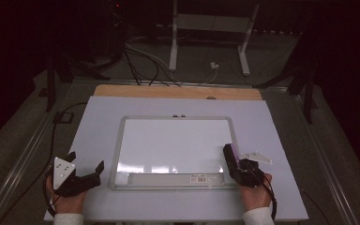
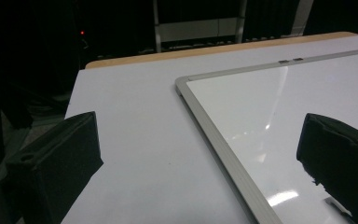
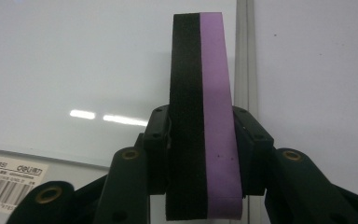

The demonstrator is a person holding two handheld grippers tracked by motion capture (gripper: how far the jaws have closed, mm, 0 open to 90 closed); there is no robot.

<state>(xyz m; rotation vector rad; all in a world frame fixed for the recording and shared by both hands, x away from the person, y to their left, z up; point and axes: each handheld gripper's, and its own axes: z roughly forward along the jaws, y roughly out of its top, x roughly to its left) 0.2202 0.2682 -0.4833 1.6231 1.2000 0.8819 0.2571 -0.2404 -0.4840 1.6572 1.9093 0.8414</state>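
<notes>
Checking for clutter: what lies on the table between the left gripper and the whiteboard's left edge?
Nothing: in the high view, bare table separates the left gripper from the whiteboard.

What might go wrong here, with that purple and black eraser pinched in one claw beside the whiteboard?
The eraser is clamped on edge in the right claw, so it might meet the whiteboard with a narrow side, not its felt, and wipe poorly. The board lies loose on the table; a firm stroke may slide it. The open left claw rests beside the frame without holding it.
</notes>
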